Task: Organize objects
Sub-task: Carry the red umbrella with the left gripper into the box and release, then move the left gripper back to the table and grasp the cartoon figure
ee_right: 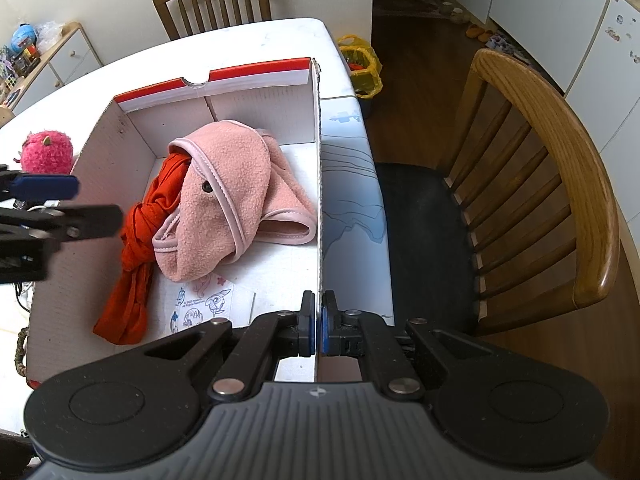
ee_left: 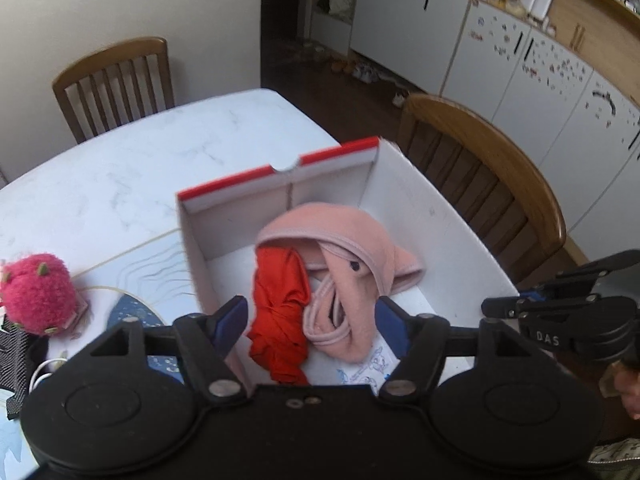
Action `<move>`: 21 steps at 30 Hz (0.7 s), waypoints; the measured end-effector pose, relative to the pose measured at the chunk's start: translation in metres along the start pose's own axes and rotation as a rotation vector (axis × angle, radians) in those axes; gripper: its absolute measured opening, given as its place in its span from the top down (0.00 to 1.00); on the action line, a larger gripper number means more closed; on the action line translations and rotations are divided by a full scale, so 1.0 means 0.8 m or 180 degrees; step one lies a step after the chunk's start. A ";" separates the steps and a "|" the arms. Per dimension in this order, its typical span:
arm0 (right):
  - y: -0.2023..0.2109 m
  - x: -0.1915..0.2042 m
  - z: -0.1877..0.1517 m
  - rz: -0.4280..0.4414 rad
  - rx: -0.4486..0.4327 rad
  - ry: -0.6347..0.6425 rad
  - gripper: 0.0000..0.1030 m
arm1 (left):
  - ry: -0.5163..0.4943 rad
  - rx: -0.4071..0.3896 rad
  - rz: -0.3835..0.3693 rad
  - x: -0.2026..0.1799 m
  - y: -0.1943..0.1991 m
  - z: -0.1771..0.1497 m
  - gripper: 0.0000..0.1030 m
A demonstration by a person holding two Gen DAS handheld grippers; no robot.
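Sat on the white desk (ee_right: 280,36), near its right edge: thin cardboard box (ee_right: 132,128), side wall pinched by closed right hand-held gripper (ee_right: 319,328); could tear or tip if pulled. Inside lay soft pink fleece (ee_right: 236,184), over crumpled red cloth (ee_right: 136,272). Left hand-held gripper (ee_left: 312,324) wide apart, empty, above. Could snag fleece loops.

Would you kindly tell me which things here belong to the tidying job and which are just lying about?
Part of the job:
- white box
- pink fleece garment
- red cloth
- pink plush toy

Lying about:
- wooden chairs
- yellow bag
- white cabinets
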State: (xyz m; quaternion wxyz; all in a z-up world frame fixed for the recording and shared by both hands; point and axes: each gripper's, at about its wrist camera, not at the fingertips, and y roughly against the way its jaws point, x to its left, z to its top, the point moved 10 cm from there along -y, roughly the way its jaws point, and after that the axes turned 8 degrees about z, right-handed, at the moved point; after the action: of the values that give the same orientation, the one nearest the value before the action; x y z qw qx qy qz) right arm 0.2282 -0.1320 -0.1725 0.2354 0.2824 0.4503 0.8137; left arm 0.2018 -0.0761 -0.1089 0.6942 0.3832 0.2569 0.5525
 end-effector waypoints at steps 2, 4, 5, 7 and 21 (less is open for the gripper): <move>0.000 0.000 0.000 -0.0012 -0.0008 -0.0009 0.97 | 0.0081 -0.0071 0.0025 0.012 0.009 0.001 0.32; 0.001 0.000 0.002 -0.0018 -0.0032 -0.0040 0.97 | 0.0148 -0.0128 0.0085 0.026 0.015 0.001 0.32; 0.002 0.000 0.003 -0.0022 -0.0047 -0.0049 0.97 | 0.0171 -0.0156 0.0109 0.033 0.019 0.000 0.32; 0.002 0.001 0.004 -0.0044 -0.0062 -0.0034 0.97 | 0.0213 -0.0193 0.0176 0.047 0.022 -0.002 0.31; -0.010 0.001 0.011 -0.0131 -0.0025 -0.0038 0.97 | 0.0579 -0.0081 0.0577 0.166 0.030 -0.045 0.20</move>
State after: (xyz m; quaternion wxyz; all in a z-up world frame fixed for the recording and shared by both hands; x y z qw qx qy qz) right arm 0.2341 -0.1226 -0.1752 0.2559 0.2771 0.4514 0.8087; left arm 0.1939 0.0635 -0.1011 0.6201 0.3443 0.2760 0.6487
